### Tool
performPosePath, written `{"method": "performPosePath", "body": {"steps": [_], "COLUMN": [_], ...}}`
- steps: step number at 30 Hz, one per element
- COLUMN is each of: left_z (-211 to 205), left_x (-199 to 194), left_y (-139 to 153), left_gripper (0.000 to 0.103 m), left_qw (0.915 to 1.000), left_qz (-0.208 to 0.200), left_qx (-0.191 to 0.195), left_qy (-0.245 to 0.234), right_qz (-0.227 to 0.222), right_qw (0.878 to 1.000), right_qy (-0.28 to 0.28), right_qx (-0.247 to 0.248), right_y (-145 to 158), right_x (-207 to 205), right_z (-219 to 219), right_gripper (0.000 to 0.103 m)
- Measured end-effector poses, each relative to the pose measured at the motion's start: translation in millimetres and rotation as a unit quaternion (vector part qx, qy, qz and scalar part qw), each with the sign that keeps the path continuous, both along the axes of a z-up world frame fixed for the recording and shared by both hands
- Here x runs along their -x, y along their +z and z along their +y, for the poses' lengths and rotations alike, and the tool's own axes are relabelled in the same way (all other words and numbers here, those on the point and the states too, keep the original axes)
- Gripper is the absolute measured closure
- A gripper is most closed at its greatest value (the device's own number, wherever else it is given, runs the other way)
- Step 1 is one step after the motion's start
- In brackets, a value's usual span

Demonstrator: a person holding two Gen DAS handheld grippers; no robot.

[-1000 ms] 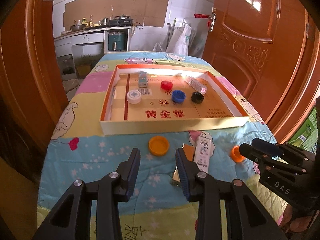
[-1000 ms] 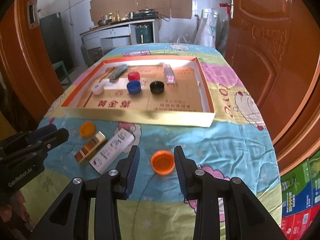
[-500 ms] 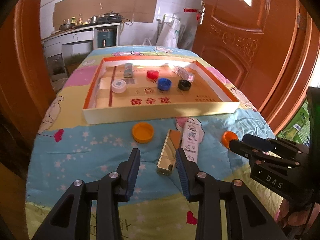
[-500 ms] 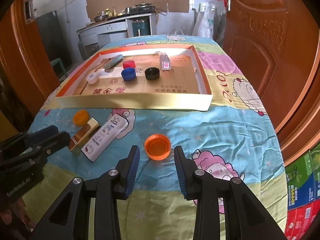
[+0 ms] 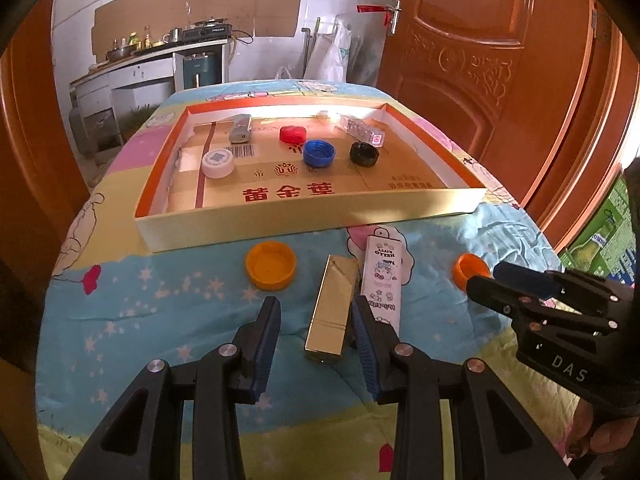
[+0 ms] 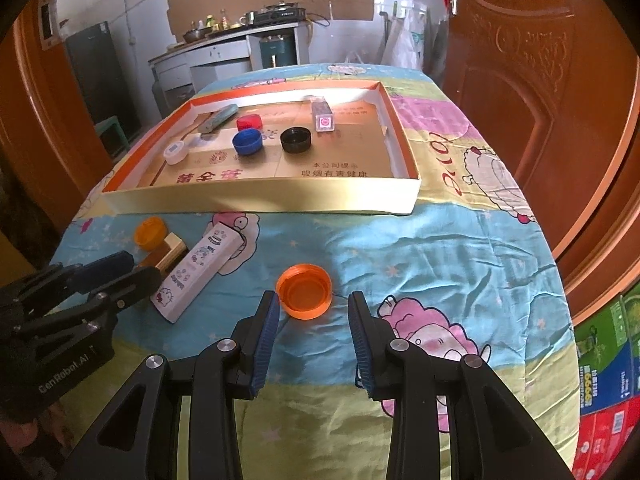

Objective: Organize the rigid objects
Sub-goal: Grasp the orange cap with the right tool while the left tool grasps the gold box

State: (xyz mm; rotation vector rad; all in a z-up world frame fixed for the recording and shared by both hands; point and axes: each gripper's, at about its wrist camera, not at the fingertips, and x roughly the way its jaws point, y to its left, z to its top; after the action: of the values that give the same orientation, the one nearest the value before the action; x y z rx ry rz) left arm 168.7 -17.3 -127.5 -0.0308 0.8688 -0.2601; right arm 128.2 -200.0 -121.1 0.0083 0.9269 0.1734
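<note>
left gripper [image 5: 316, 322] tilted down, fingers parted beside gold box [image 5: 333, 307], right gripper [image 6: 313, 317] parted before orange cap [image 6: 305, 290]

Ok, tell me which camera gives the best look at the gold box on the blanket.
Left wrist view: the gold box lies unobstructed, its whole length showing, ahead of the left gripper. In the right wrist view the gold box is mostly hidden behind the left gripper and the white box.

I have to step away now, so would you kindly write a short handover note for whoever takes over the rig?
Left gripper: open, around the near end of the gold rectangular box. 
Right gripper: open, just short of the orange plastic cap. 
Done: white, red, blue and black caps, two small boxes in the shallow cardboard tray. 
Left on the quilt: gold box, white cartoon-printed box, yellow-orange cap, orange cap.
</note>
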Motion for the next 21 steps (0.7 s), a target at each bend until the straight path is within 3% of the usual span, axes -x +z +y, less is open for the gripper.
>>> {"method": "performPosePath", "body": {"steps": [4, 9, 16, 18, 21], "left_z": [2.8, 5.4, 7.8, 9.7, 8.3], "left_x": [-1.1, -2.1, -2.7, -3.0, -2.2], "left_y": [-1.6, -2.0, -3.4, -3.9, -3.6], "left_gripper": [0.067, 0.081, 0.083, 0.083, 0.083], "left_qw": [0.9999, 0.9991, 0.998, 0.9976, 0.9979], "left_qz": [0.003, 0.007, 0.012, 0.013, 0.011], "left_qx": [0.015, 0.04, 0.059, 0.065, 0.061], "left_qy": [-0.001, -0.014, -0.019, -0.019, -0.019], "right_qz": [0.001, 0.002, 0.002, 0.001, 0.001], "right_qw": [1.0, 1.0, 1.0, 1.0, 1.0], "right_qy": [0.004, 0.007, 0.015, 0.016, 0.017], "right_qx": [-0.001, -0.003, 0.003, 0.004, 0.001], "right_y": [-2.2, -4.6, -6.7, -6.6, -6.6], "right_x": [-2.2, -5.0, -7.5, -7.4, -7.6], "right_z": [2.2, 4.9, 8.6, 9.8, 10.4], "right_gripper": [0.066, 0.066, 0.066, 0.072, 0.072]}}
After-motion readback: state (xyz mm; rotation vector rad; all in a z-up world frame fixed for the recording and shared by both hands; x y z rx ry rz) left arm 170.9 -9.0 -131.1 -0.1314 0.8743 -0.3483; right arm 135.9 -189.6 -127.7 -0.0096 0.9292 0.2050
